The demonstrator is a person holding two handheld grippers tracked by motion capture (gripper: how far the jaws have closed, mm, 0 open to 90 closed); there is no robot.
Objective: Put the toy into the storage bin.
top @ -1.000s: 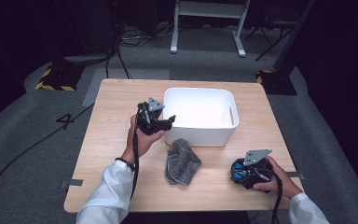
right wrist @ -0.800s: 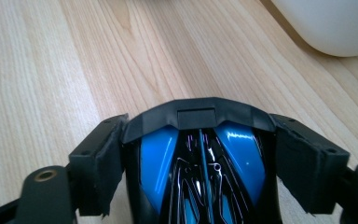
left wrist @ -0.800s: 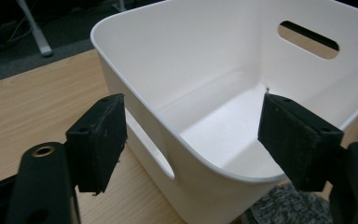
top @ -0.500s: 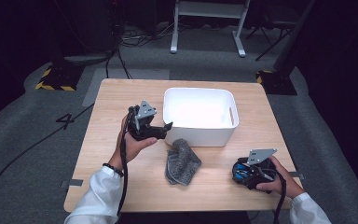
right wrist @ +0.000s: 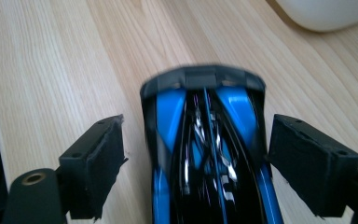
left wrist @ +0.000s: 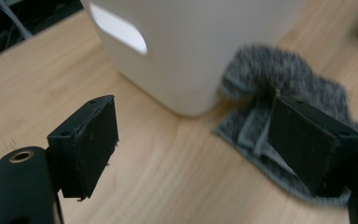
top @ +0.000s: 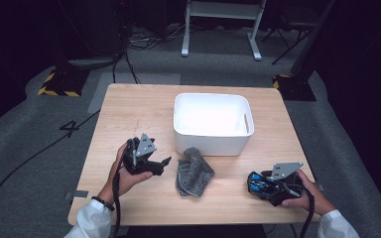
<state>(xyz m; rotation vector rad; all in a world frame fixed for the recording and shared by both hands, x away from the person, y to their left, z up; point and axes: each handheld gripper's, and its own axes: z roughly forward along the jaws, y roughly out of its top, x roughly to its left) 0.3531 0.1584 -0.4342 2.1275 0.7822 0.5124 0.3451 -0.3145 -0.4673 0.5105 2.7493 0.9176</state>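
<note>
On the wooden table (top: 129,114), our white bin (top: 212,122) stands at centre, a grey knitted cloth (top: 192,171) crumpled just before its near wall. Our left gripper (top: 164,161), jaws just opened wide with nothing between them, points at the cloth's near edge, one pad over its fringe. Our right gripper (right wrist: 196,149), jaws just opened, straddles a blue-and-black toy car (right wrist: 205,154), a gap beside the left pad, near the table's front edge.

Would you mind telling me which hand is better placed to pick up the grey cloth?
Probably the left: its claw stands open right beside the grey cloth, while the right claw straddles a blue and black toy car.
</note>
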